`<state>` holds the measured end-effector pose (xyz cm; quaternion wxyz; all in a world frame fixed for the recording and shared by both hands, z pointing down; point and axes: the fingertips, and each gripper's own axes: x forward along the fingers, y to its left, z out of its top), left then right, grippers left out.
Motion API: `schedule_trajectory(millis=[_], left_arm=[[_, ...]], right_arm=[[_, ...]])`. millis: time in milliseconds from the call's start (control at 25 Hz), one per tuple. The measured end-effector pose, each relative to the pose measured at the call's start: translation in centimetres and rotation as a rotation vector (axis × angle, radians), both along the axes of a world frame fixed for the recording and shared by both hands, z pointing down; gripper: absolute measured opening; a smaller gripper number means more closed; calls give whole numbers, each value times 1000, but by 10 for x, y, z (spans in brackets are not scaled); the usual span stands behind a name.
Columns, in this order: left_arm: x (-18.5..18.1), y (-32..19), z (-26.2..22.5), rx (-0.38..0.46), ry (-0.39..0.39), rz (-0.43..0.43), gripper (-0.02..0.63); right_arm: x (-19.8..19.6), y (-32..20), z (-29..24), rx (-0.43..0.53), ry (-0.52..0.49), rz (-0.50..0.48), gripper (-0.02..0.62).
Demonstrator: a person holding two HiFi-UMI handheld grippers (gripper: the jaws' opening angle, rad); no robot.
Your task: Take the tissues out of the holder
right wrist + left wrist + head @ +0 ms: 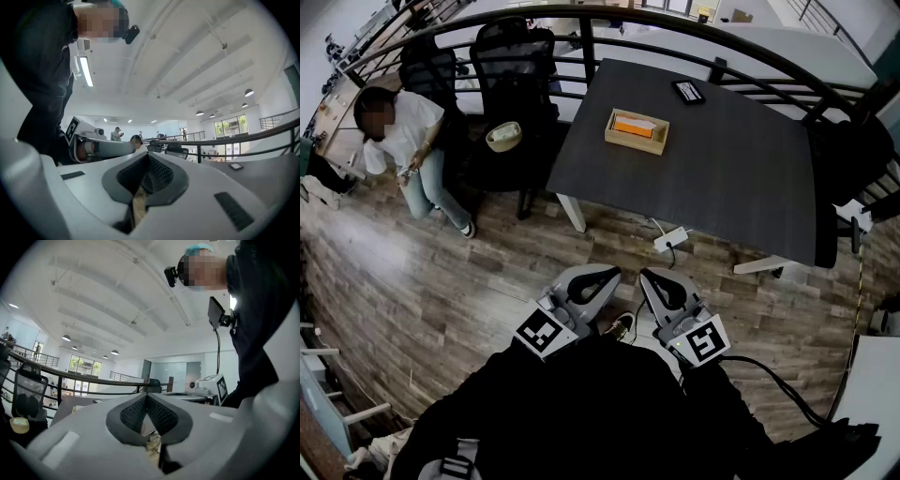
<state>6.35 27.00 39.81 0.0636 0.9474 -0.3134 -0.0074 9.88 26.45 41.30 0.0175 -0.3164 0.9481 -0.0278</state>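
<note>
The wooden tissue holder (pixel 636 131) stands on the dark table (pixel 722 178), towards its far left side, with an orange pack of tissues (pixel 633 125) inside. Both grippers hang low in front of the person's body, well short of the table and over the wooden floor. The left gripper (pixel 606 275) is shut with nothing between its jaws; in the left gripper view its pads (pixel 136 412) meet at the tips. The right gripper (pixel 649 277) is likewise shut and empty, its pads (pixel 159 174) pressed together. Both point up towards the ceiling and the room, not at the holder.
A black phone (pixel 687 91) lies at the table's far edge, seen too as the phone (pixel 236 166) in the right gripper view. Black chairs (pixel 514 66), a bowl (pixel 503 136) and a seated person (pixel 403 150) are at the left. A power strip (pixel 672 239) lies on the floor. A curved railing (pixel 609 19) runs behind.
</note>
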Motion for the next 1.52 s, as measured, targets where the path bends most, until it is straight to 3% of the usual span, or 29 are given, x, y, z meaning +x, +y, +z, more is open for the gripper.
schedule_trajectory(millis=[880, 1240, 1520], left_arm=[[23, -20, -2, -11, -16, -21, -15], [14, -72, 1, -5, 0, 1, -15], [-5, -150, 3, -12, 21, 19, -15]], right_arm=[[31, -24, -10, 4, -47, 4, 3], [25, -75, -6, 0, -7, 49, 3], [4, -147, 0, -18, 16, 43, 3]])
